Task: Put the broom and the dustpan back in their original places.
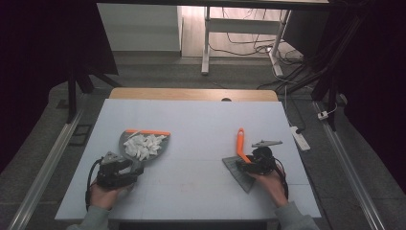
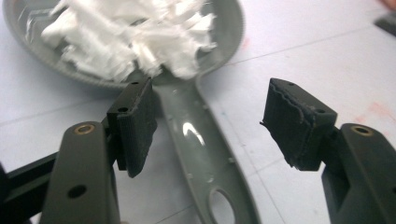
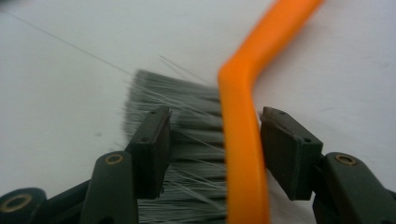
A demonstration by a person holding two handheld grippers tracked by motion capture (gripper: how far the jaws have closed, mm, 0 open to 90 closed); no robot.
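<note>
Releasing both tools, by the look of it. Lift the left gripper [image 2: 210,112] straight up, jaws parted either side of the handle of the grey plastic dustpan [image 2: 201,154] and pressing nothing, so as not to jolt the heap of white shredded scraps [image 2: 135,37] in its bowl. Draw the right gripper [image 3: 215,140] back likewise, spread wide about the orange-handled brush with grey bristles [image 3: 240,154], well to the right of the dustpan. Cannot tell whether one pad grazes that orange handle. Dustpan bowl cut off at the left gripper view's top edge; bristle tips blurred.

Grey floor [image 1: 158,74], white desk legs [image 1: 206,43], tangled cables [image 1: 249,45] beyond.
</note>
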